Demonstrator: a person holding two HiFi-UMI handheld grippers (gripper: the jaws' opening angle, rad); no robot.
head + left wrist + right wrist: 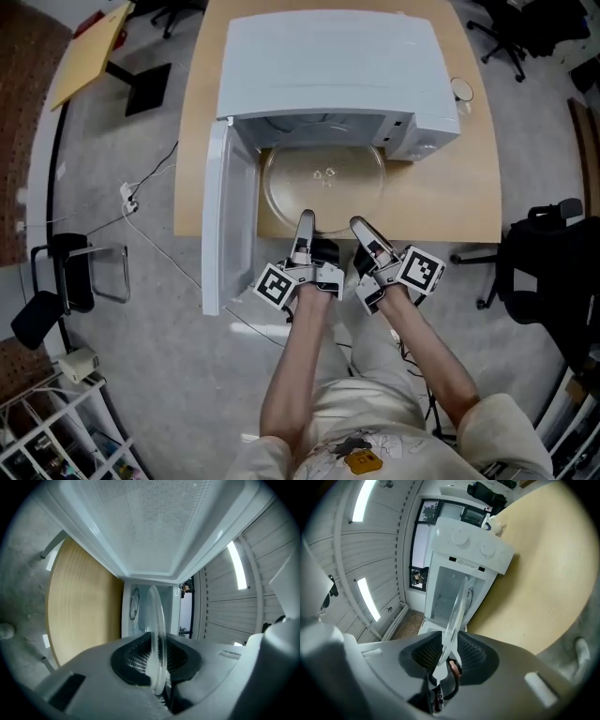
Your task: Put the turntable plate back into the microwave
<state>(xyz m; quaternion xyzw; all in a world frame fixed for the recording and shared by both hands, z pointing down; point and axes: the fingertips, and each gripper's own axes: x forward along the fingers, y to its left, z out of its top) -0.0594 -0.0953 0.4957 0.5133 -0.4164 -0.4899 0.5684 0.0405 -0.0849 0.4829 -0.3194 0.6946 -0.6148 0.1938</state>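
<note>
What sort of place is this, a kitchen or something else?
Probably an office or lab rather than a kitchen: the microwave sits on a wooden desk, with an office chair nearby and a cable trailing over grey floor.

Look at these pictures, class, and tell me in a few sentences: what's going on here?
A person holds a gripper in each hand. The left gripper and right gripper both clamp the near rim of the glass plate, which lies flat over the table. The microwave has its door swung open. The plate's far edge is at its mouth, and most of the plate is not yet inside.
</note>
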